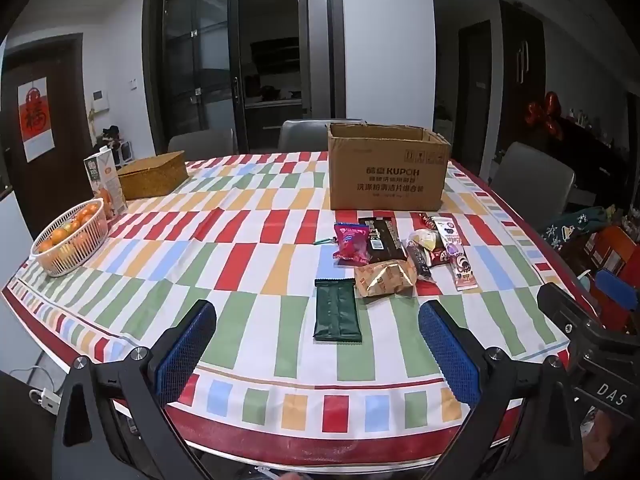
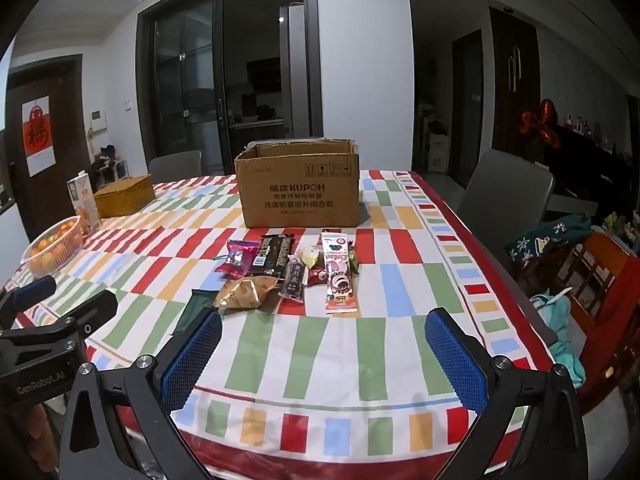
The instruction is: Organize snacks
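Observation:
Several snack packets lie in a cluster on the striped tablecloth in front of an open cardboard box (image 1: 388,172) (image 2: 300,188). Among them are a dark green packet (image 1: 336,314) (image 2: 192,312), a gold packet (image 1: 386,278) (image 2: 244,292), a pink packet (image 1: 352,242) (image 2: 238,258), a dark brown bar (image 1: 382,238) (image 2: 272,254) and a long white-and-pink packet (image 1: 456,252) (image 2: 338,276). My left gripper (image 1: 318,352) is open and empty near the table's front edge, short of the green packet. My right gripper (image 2: 324,360) is open and empty, short of the cluster.
A white basket of oranges (image 1: 70,242) (image 2: 54,248), a juice carton (image 1: 105,180) and a woven box (image 1: 154,174) stand at the table's left. Grey chairs (image 2: 508,192) stand around the table. Clutter (image 2: 592,264) sits beyond the right edge.

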Motion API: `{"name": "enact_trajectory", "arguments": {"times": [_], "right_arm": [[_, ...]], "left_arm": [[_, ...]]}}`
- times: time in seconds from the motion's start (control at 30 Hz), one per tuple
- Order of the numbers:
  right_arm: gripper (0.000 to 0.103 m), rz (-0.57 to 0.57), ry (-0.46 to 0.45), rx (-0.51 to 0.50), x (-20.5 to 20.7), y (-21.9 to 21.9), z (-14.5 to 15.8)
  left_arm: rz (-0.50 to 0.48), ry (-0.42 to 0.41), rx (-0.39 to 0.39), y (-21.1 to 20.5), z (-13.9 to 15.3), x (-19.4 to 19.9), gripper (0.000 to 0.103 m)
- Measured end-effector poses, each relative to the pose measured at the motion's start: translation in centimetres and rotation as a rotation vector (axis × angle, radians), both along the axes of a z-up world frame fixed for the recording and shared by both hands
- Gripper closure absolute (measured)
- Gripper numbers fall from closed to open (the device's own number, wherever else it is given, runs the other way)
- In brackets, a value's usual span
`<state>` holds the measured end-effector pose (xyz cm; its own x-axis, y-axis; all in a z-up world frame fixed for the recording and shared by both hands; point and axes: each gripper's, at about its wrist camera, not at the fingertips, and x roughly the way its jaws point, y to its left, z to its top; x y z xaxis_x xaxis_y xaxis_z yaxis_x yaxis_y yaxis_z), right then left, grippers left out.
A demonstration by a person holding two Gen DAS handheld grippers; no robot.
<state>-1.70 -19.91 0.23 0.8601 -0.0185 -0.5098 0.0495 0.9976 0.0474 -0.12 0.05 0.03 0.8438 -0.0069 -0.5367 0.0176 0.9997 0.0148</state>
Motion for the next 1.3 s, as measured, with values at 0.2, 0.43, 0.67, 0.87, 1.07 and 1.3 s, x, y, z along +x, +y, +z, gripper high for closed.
{"name": "enact_trajectory", "arguments": {"times": [0.2, 0.43, 0.67, 0.87, 1.07, 1.3], "right_arm": [[0.0, 0.001, 0.0, 0.014, -0.09, -0.05, 0.05], [0.0, 0.001, -0.002, 0.014, -0.16, -0.08, -0.01], [0.0, 0.002, -0.002, 0.017, -0.09, -0.16, -0.04], [0.0, 0.001, -0.004, 0.012, 0.12, -0.3, -0.09], [0.0, 0.004, -0.009, 0.009, -0.4, 0.06, 0.06], [0.0, 0.004, -0.011, 0.005, -0.42, 0.23, 0.13]], "left_arm": [[-0.009, -0.011, -0.003, 0.24, -0.32, -0.71, 0.0], [-0.015, 0.02, -0.004, -0.2, 0.05, -0.08, 0.0], [-0.023, 0.033, -0.006, -0.18, -0.09, 0.05, 0.0], [-0.016, 0.021, 0.002, -0.14, 0.05, -0.09, 0.0], [-0.016, 0.02, 0.002, -0.06, 0.09, -0.05, 0.0], [-0.014, 0.017, 0.004, 0.05, 0.21, -0.04, 0.0]]}}
